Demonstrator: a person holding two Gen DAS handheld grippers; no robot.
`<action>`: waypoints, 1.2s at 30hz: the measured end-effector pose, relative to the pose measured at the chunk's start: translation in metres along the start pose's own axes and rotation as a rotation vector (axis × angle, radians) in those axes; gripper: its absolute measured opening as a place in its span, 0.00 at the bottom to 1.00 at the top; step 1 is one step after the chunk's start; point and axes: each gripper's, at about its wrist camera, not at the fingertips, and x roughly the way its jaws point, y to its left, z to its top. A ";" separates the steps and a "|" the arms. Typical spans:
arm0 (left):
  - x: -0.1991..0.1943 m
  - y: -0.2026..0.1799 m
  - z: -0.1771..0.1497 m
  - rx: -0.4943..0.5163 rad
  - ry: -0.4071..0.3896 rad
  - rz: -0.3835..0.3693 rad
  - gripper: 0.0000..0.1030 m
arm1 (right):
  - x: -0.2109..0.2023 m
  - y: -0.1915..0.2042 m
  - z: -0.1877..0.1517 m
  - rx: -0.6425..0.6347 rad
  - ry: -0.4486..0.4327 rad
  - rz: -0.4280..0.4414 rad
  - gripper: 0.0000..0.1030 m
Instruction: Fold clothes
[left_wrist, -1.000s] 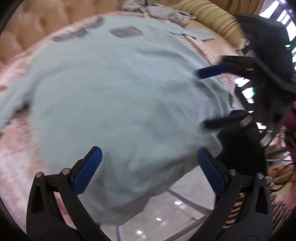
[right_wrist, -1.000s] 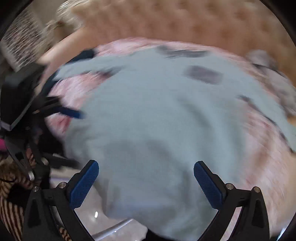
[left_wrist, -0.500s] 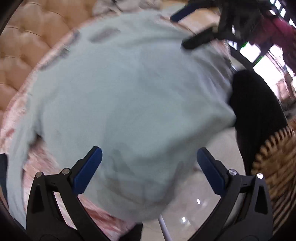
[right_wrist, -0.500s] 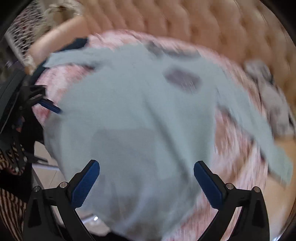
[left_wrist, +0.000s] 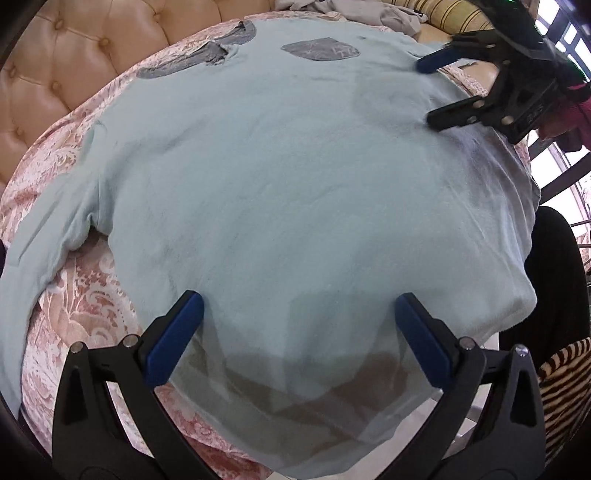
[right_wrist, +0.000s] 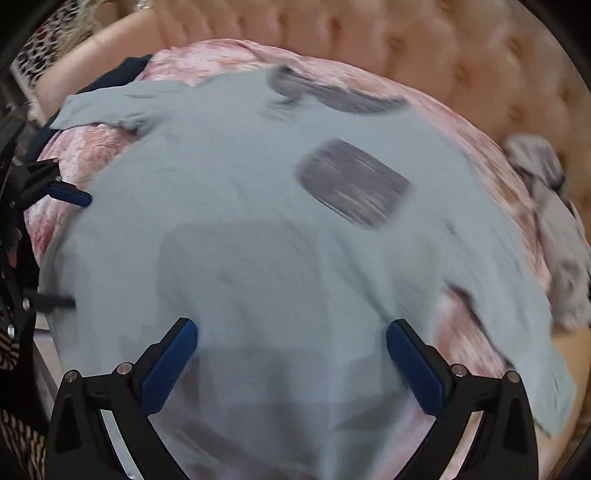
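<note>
Pale blue shirt (left_wrist: 280, 192) spread flat, unfolded, over pink patterned bedspread (left_wrist: 88, 302); grey collar (left_wrist: 195, 59) toward tufted headboard (left_wrist: 66, 66), grey patch (left_wrist: 319, 48) just below it, hem hanging off near bed edge toward floor. Both sleeves out to the sides: 1 lying along the bedspread at left (left_wrist: 40, 236), the other trailing right (right_wrist: 517, 295). No fold visible in body or sleeves; all folding left to do, judging by how the cloth lies. Left gripper (left_wrist: 299, 339) wide apart over the hem region, holding nothing. Right gripper (right_wrist: 291, 362) likewise apart, empty, above the lower body of the shirt. Grey garment (right_wrist: 546, 206) crumpled at far right of bed, also unfolded. Right-wrist view motion-blurred; fine creases not readable.
</note>
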 end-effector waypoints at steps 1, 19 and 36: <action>0.000 0.003 -0.003 -0.008 0.003 -0.001 1.00 | -0.003 0.001 0.003 -0.006 -0.002 -0.019 1.00; -0.016 0.011 -0.027 -0.021 0.024 -0.010 1.00 | 0.044 -0.006 0.093 -0.052 0.037 0.065 1.00; -0.039 0.014 -0.053 -0.020 0.014 -0.018 1.00 | 0.052 -0.053 0.087 0.117 -0.025 0.020 1.00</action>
